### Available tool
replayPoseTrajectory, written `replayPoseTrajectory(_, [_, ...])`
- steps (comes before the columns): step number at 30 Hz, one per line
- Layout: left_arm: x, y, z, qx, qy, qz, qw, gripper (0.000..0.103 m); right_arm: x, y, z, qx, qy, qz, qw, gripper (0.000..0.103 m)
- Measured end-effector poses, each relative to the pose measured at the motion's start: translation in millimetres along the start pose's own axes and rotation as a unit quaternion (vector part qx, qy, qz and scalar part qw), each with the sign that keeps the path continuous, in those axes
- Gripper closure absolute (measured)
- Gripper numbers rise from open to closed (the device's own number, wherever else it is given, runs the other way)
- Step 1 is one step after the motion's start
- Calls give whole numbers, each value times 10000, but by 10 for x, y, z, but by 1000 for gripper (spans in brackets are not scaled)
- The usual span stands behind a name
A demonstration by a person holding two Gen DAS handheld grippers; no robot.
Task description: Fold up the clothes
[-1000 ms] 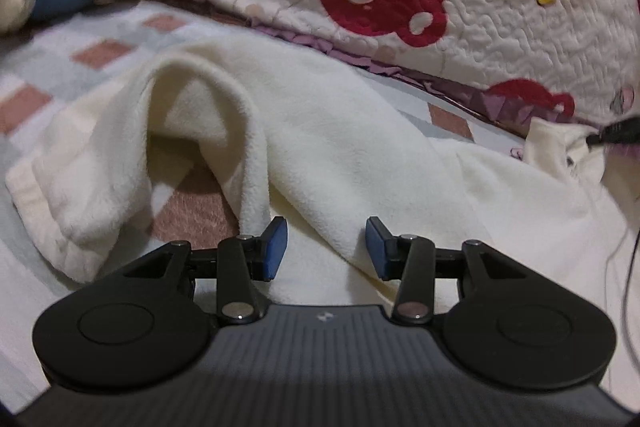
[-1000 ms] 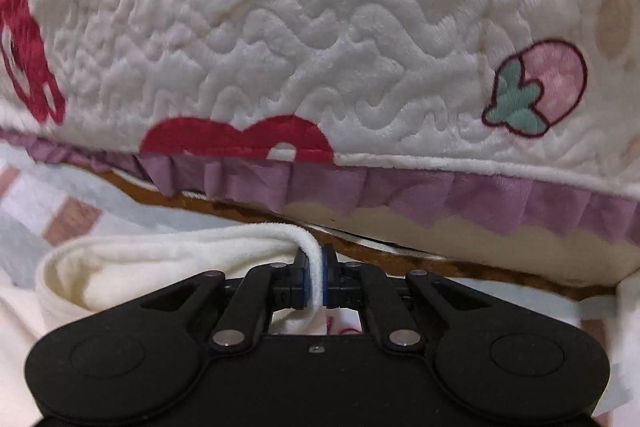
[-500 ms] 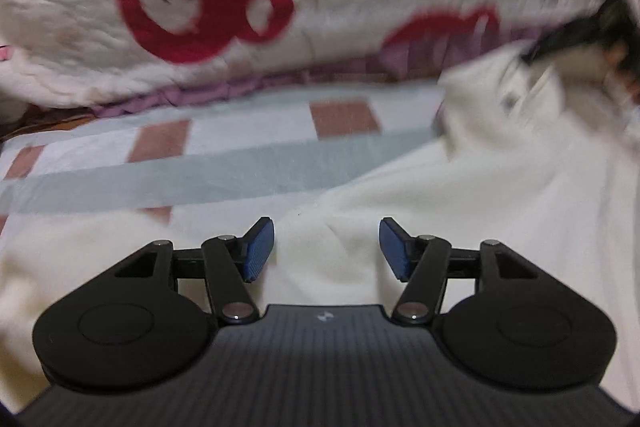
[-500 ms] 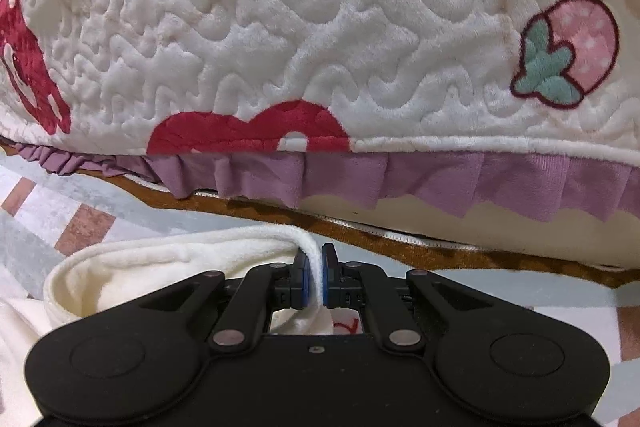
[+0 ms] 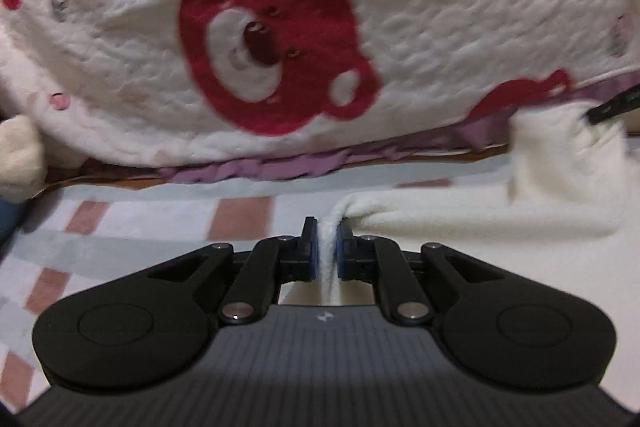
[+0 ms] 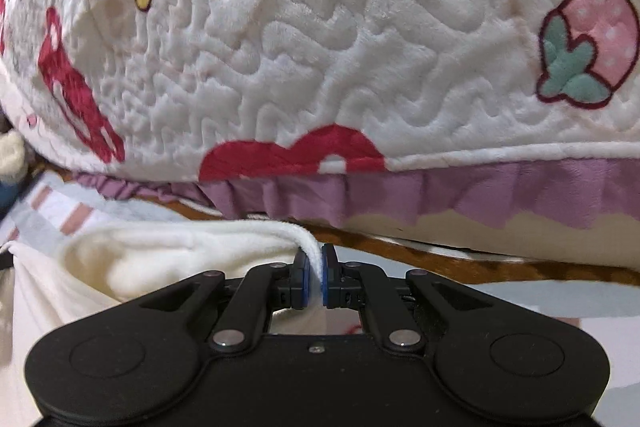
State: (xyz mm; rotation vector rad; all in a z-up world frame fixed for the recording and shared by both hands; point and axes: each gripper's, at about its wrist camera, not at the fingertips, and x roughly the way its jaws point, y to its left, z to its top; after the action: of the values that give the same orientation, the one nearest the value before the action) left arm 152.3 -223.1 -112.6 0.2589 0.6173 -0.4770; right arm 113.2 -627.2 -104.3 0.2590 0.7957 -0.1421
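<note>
The cream fleece garment [image 5: 460,223] lies on the bed, low and mostly flat, with one edge gathered up toward twelve o'clock where the quilt begins. The left tool [image 5: 327,247] is clamped on a pinch of that edge; the fleece stands up as a thin white ridge between its blue pads. The right tool [image 6: 315,277] is likewise closed on a fold of the same garment [image 6: 168,247], the cloth curling over its left pad and trailing away toward nine o'clock. In the left tool's view the right tool shows only as a dark tip at about two o'clock, with a bunched cuff-like lump of fleece hanging under it.

My judgement: both corners of one edge are held, so this is the carrying part of a fold. Which fold in the sequence it is, I cannot tell. The next move calls for both tools to travel together at even height, keeping the edge taut between them, so the fleece does not sag or slip out of the pinch.

The bedsheet [image 5: 132,227] is pale with pink and grey checks. Close behind, filling twelve o'clock, is a puffy white quilt [image 5: 400,27] printed with red bear faces, edged by a purple frill [image 6: 400,195]. A plush toy [image 5: 20,155] sits at nine o'clock.
</note>
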Motion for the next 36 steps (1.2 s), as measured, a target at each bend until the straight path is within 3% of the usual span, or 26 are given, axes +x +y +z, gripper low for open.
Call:
replayPoseTrajectory(3, [355,-71,-188,-120,673,184,9975,94,152,70,18,103,124,-37,9999,98])
replayPoseTrajectory(6, [387,-133,-184,-181,762,343,9963,94,278,86,-40,111,296,-226,9992,97])
replayPoseTrajectory(7, [404,-130,-172,-207,812,357,9958,93,310,79,-57,131,344,-283,9989,90])
replayPoseTrajectory(10, [452,-88,-126,-300,979,301,9943,88,229,-166,-49,512,492,-266,9971,50])
replayPoseTrajectory(11, [419,-22,-89,-521,919,82,9944,88,166,-230,-57,563,555,-319,9964,37])
replayPoseTrajectory(12, [375,57,-46,-802,822,-183,9932,85,95,-288,-69,593,621,-389,9955,35])
replayPoseTrajectory(13, [298,145,-6,-1157,643,-381,9905,81,25,-346,-80,622,687,-459,9946,35])
replayPoseTrajectory(15, [136,282,77,-1746,226,-670,9821,71,-176,-449,-118,784,588,-19,9952,34])
replayPoseTrajectory(17, [75,229,207,-1803,-48,-972,9788,67,-340,-555,-156,1129,457,496,9913,33])
replayPoseTrajectory(19, [117,43,345,-1612,-118,-1413,9767,60,-412,-554,-169,1128,296,563,9916,33])
replayPoseTrajectory(21, [238,-220,438,-1360,-60,-1689,9762,58,-475,-541,-180,1086,136,588,9923,34])
replayPoseTrajectory(23, [420,-492,490,-1106,189,-1751,9781,55,-524,-499,-218,1013,12,632,9928,58])
replayPoseTrajectory(25, [632,-702,523,-923,449,-1898,9764,54,-531,-373,-325,778,-8,735,9943,69])
replayPoseTrajectory(28, [855,-946,534,-719,643,-2050,9740,52,-448,-94,-492,-39,198,778,9968,69])
replayPoseTrajectory(30, [963,-1066,536,-624,693,-2062,9740,58,-379,96,-548,-525,220,699,9959,69])
replayPoseTrajectory(31, [1011,-1134,547,-416,736,-1997,9762,89,-352,179,-569,-792,218,669,9944,64])
replayPoseTrajectory(32, [1056,-1205,561,-153,783,-1906,9784,99,-299,241,-580,-989,260,626,9928,52])
replayPoseTrajectory(34, [1070,-1291,594,156,702,-1607,9844,99,-155,345,-589,-1289,363,462,9899,42])
replayPoseTrajectory(36, [1073,-1369,627,434,595,-1289,9889,99,21,354,-567,-1344,413,177,9899,42])
